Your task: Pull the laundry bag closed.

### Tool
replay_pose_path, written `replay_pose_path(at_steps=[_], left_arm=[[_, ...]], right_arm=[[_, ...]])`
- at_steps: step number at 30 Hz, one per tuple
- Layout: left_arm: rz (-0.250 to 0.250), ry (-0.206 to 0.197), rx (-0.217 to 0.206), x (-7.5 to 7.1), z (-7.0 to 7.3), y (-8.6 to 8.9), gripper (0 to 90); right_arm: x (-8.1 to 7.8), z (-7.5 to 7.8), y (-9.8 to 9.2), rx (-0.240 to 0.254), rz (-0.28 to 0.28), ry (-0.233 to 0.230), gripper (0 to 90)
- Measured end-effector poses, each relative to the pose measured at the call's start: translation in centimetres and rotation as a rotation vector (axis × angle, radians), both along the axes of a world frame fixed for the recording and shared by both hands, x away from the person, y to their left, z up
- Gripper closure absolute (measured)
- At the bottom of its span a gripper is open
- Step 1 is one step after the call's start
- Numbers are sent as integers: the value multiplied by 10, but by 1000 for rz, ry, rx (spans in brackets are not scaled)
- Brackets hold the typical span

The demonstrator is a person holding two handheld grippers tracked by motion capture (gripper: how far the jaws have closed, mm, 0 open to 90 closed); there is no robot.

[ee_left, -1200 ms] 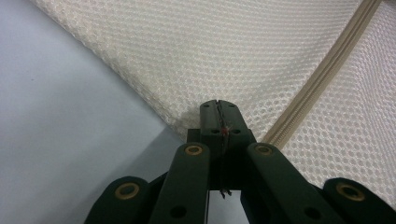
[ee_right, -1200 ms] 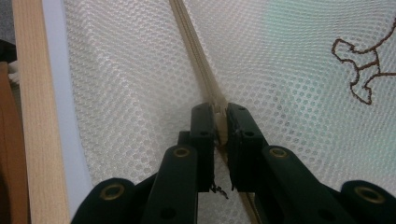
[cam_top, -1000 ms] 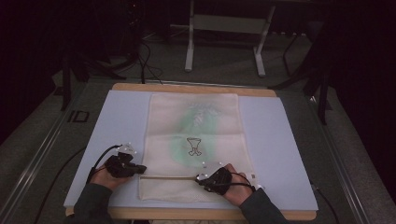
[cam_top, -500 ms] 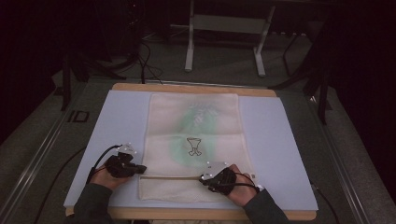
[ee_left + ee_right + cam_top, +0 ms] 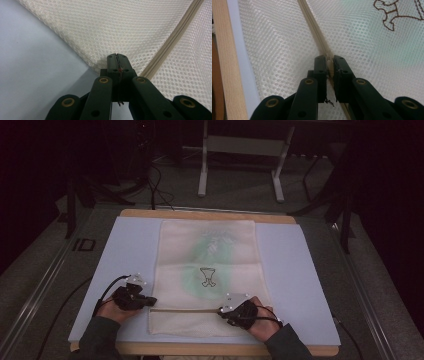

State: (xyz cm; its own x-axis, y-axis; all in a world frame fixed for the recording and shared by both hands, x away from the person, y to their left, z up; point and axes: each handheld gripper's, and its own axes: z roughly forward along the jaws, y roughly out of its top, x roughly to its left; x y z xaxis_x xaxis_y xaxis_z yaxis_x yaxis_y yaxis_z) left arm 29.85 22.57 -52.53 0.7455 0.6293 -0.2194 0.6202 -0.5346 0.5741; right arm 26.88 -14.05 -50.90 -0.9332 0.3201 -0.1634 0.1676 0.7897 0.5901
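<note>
the mesh bag (image 5: 205, 270) is lying flat on the tabletop (image 5: 125, 250) with the left tool (image 5: 117, 58) clamped on its edge and the right tool (image 5: 329, 60) pinching the zipper (image 5: 312, 18), so a hard pull is risking a slipped grip or bunched, snagging mesh.

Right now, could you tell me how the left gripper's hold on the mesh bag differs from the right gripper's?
The left gripper pinches the mesh bag at its left edge, beside the zipper; the right gripper clamps on the zipper itself, where the pull appears to sit, farther along the bag. In the high view the left gripper sits at the bag's border and the right over the fabric. Both are shut, low on the table.
</note>
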Motion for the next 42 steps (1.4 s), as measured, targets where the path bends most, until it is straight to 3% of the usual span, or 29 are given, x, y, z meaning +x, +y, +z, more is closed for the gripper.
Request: replay_pose_path(at_steps=[31,42], left_arm=[[-1,-2,3,0,0,0,900],[-1,-2,3,0,0,0,900]], right_arm=[[-7,6,-13,-22,-14,-22,822],[-6,5,-27,-27,-41,-15,823]])
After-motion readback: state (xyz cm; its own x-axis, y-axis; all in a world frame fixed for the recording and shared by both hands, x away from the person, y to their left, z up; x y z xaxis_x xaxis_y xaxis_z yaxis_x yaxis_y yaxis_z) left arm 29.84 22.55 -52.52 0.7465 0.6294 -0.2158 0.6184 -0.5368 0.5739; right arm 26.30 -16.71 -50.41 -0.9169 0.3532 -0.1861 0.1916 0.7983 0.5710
